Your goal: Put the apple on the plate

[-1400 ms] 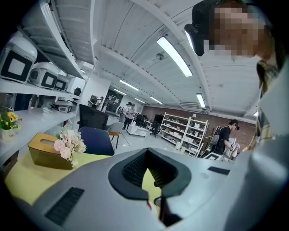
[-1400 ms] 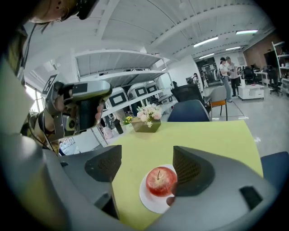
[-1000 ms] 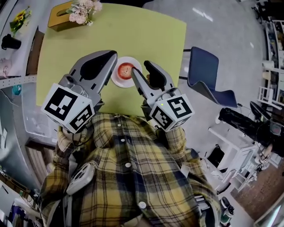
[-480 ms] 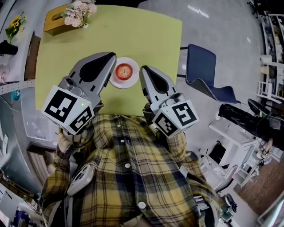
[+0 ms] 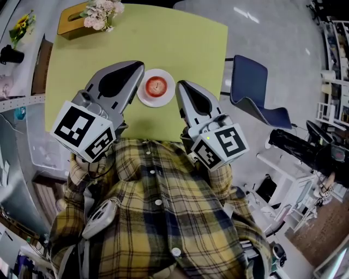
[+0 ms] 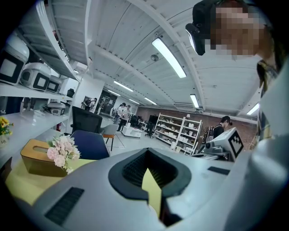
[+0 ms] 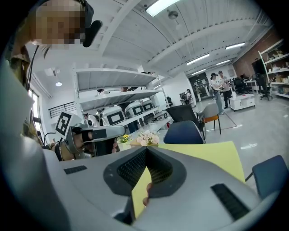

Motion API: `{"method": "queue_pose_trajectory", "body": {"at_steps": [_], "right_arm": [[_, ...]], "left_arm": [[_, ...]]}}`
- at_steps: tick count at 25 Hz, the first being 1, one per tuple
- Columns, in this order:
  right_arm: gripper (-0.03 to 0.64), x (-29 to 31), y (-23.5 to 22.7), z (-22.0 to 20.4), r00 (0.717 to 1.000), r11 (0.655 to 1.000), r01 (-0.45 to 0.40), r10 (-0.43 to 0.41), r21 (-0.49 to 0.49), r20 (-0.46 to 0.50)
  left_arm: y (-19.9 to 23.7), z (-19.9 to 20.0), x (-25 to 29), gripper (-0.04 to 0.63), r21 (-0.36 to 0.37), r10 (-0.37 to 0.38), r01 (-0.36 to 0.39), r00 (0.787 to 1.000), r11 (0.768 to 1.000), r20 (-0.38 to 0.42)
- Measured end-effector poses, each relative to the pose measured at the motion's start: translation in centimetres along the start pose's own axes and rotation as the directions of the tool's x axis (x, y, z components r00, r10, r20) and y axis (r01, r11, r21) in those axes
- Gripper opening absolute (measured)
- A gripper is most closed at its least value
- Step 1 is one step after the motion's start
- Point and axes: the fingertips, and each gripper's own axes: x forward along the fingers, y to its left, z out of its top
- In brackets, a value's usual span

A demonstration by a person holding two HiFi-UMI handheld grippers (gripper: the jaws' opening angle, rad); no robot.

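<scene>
The table (image 5: 180, 43) is a plain yellow-green square with rounded corners, its near edge lying under both claws. A small round white plate (image 5: 144, 97) sits on it just ahead of the left claw (image 5: 139, 67), in the gap between that claw's tip and the tip of the right claw (image 5: 182, 86), near both. Well beyond the left claw, at the table's far left corner, stands a tan box (image 5: 71, 25) with a bunch of pale pink flowers (image 5: 101, 14) against it.

Overhead head view above shared table (image 5: 180, 43)
</scene>
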Motion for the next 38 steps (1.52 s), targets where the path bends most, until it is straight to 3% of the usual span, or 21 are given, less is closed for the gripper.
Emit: {"method": "queue_pose_trajectory", "body": {"at_steps": [8,21,38], "right_arm": [[-0.003,-0.1,0.6,0.1,1.000,0.999,-0.011,0.011,-0.034,-0.015],[-0.005,0.7,0.0,-1.7,0.998,0.999,-0.030,0.028,-0.029,-0.054],[-0.005,0.7,1.0,-1.7,0.997,0.998,-0.043,0.040,-0.037,-0.063]], "left_arm": [[-0.7,-0.1,0.2,-0.002,0.059,-0.080,0.084,0.995,0.995,-0.059],[0.6,-0.2,0.3,-0.002,0.097,-0.081,0.087,0.994,0.991,-0.072],[0.7,0.1,-0.8,-0.002,0.088,-0.070,0.076,0.995,0.993,-0.075]]}}
